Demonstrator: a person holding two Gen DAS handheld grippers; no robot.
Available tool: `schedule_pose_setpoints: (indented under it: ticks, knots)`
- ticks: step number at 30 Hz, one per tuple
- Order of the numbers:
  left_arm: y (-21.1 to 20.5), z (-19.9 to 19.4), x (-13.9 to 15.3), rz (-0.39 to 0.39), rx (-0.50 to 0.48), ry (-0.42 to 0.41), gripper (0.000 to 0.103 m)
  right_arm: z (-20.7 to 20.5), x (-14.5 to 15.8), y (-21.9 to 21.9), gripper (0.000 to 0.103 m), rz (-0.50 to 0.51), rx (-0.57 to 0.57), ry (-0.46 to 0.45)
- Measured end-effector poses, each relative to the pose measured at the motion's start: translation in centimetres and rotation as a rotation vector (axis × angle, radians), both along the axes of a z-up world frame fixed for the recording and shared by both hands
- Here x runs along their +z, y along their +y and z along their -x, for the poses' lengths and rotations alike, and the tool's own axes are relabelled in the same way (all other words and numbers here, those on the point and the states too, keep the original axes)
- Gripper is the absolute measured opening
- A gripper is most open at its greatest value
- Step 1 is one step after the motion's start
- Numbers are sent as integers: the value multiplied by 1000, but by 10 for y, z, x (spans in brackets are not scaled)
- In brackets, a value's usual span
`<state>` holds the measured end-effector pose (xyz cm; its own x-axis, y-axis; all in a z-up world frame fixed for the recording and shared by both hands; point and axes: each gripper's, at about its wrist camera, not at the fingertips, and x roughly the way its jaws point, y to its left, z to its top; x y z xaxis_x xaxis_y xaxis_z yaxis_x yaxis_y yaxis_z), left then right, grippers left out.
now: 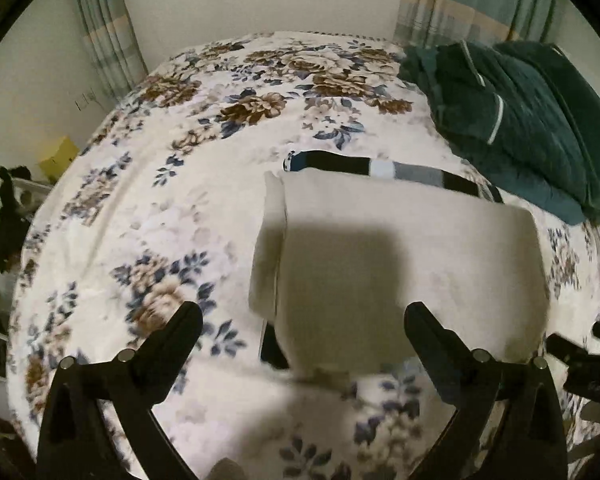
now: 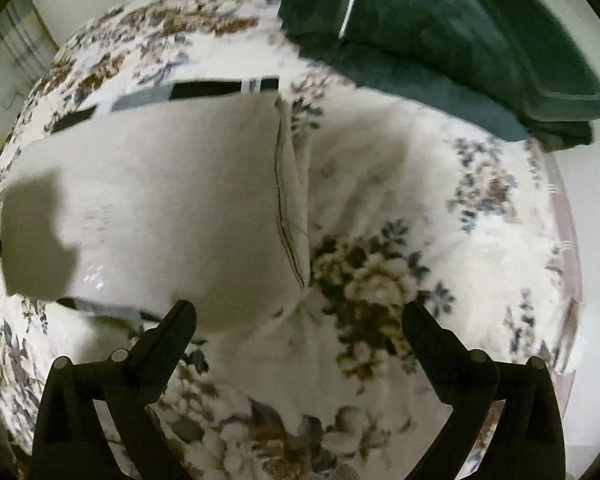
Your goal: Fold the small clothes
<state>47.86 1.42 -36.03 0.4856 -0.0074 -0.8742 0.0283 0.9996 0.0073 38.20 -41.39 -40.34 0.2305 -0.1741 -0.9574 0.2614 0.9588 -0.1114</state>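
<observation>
A folded cream garment (image 1: 400, 264) lies flat on the floral bedspread (image 1: 160, 200), with a hemmed edge on its left side. A striped black, grey and white garment (image 1: 384, 168) sticks out from under its far edge. My left gripper (image 1: 304, 320) is open and empty, its fingers astride the garment's near left corner. In the right wrist view the cream garment (image 2: 172, 200) fills the left half, its hem to the right, with the striped piece (image 2: 204, 90) beyond. My right gripper (image 2: 300, 320) is open and empty over the garment's near right corner.
A pile of dark green clothes (image 1: 520, 120) lies at the bed's far right, also in the right wrist view (image 2: 440, 32). Curtains (image 1: 100, 32) and a white wall stand behind the bed. A yellow box (image 1: 58, 158) and dark clutter sit on the floor to the left.
</observation>
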Motion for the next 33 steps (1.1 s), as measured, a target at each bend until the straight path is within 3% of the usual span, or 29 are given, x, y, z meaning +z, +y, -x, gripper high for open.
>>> schedule_pose_setpoints:
  ticks: [8, 15, 21, 27, 33]
  knots:
    - [-14, 74, 91, -34, -2, -96, 103, 79, 121, 28, 103, 69, 4, -118]
    - [-12, 157, 184, -2, 7, -199, 103, 162, 229, 48, 103, 92, 5, -231]
    - [-9, 221, 246, 32, 25, -258, 103, 240, 317, 67, 103, 110, 40, -344]
    - [-10, 274, 291, 50, 13, -320, 103, 311, 391, 84, 103, 148, 71, -462]
    - [-9, 310, 320, 66, 19, -357, 103, 363, 434, 91, 103, 163, 95, -533]
